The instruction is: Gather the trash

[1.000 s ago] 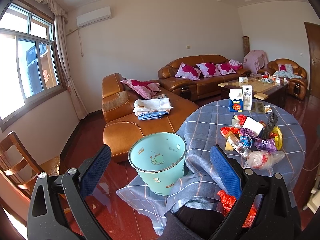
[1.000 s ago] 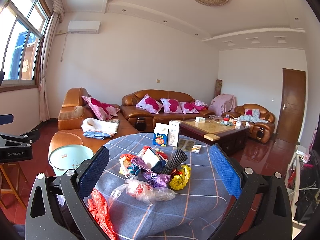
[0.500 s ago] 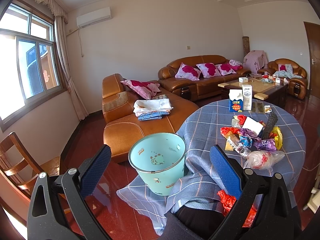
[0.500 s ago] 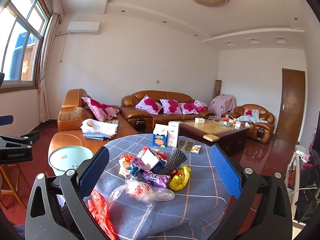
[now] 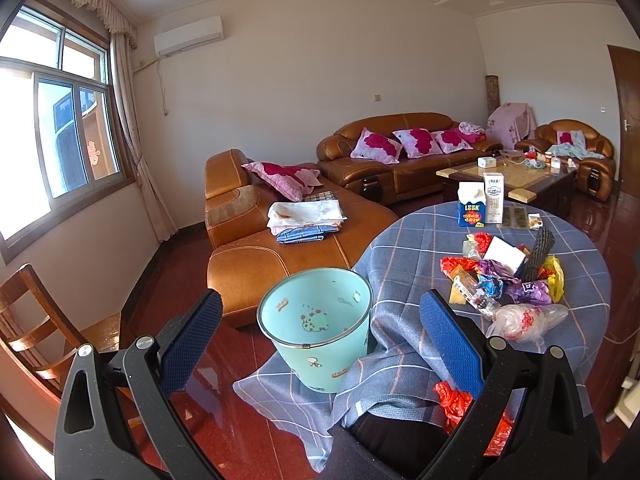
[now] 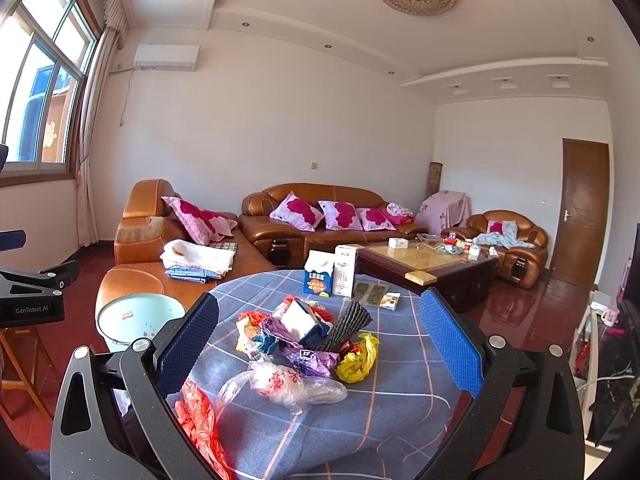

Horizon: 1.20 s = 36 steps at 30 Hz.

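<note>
A heap of trash point(image 6: 308, 336) lies on the round table's blue checked cloth point(image 6: 400, 392): coloured wrappers, a yellow bag point(image 6: 358, 358), a clear plastic bag point(image 6: 288, 384) and a red bag point(image 6: 196, 420) at the near edge. In the left wrist view the same trash heap point(image 5: 508, 280) sits right of a light blue bin point(image 5: 316, 328) standing on the floor beside the table. My left gripper point(image 5: 320, 340) is open, held above the bin. My right gripper point(image 6: 320, 344) is open above the heap. Neither holds anything.
Two cartons point(image 6: 332, 276) and small packets point(image 6: 380, 296) stand at the table's far side. A wooden chair point(image 5: 36, 332) is at the left. Leather sofas point(image 5: 280, 232) and a coffee table point(image 6: 432, 264) fill the room behind. The floor is glossy red point(image 5: 224, 420).
The right wrist view has dipped slightly; otherwise none.
</note>
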Tool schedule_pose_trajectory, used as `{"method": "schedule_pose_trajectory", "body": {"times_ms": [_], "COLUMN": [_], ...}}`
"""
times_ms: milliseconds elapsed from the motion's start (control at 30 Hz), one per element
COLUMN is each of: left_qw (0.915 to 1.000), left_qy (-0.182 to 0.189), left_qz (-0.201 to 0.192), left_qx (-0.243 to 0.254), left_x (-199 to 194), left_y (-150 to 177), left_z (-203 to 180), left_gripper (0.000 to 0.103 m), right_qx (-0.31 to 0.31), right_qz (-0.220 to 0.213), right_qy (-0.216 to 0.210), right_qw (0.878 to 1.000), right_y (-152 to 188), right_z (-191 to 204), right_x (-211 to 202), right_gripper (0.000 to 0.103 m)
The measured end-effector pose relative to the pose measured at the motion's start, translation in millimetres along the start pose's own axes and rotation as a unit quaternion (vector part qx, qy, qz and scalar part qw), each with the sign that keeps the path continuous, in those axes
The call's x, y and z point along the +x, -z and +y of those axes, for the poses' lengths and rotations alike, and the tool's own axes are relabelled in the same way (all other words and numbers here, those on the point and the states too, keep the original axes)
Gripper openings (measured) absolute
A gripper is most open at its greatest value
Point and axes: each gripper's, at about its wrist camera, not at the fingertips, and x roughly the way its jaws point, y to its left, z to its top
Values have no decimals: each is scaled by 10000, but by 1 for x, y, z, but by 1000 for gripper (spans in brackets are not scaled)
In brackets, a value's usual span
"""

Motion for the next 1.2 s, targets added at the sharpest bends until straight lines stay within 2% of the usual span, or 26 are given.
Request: {"method": "schedule_pose_trajectory", "body": {"times_ms": [500, 633, 767, 800, 867, 1067, 1200], "left_qw": [10000, 9999, 9994, 9991, 9967, 9925, 9869], "left_qy": [18, 37, 143, 178, 481, 973, 1216], "left_qz": [57, 127, 260, 325, 628, 668, 936], "left_qx": [35, 93, 169, 203, 171, 312, 496], "left_x": [3, 12, 27, 31, 42, 54, 73], "left_y": [3, 13, 33, 39, 48, 61, 73], "left_z": [-2, -11, -30, -36, -46, -88, -112], "left_gripper": [97, 97, 97, 97, 97, 97, 97], "right_qx": [48, 32, -4, -45, -127, -286, -187], "right_qz": [34, 103, 272, 332, 469, 746, 923], "right_qy": [80, 297, 468, 501, 545, 735, 750], "right_qw": [10000, 9995, 9985, 9982, 9973, 9941, 9927], "right_y": [0, 12, 40, 47, 60, 89, 104], "right_z": [-9, -15, -19, -18, -16, -17, -24], "right_x": [1, 10, 24, 28, 36, 51, 59], "right_gripper": [98, 98, 98, 98, 98, 97, 96]}}
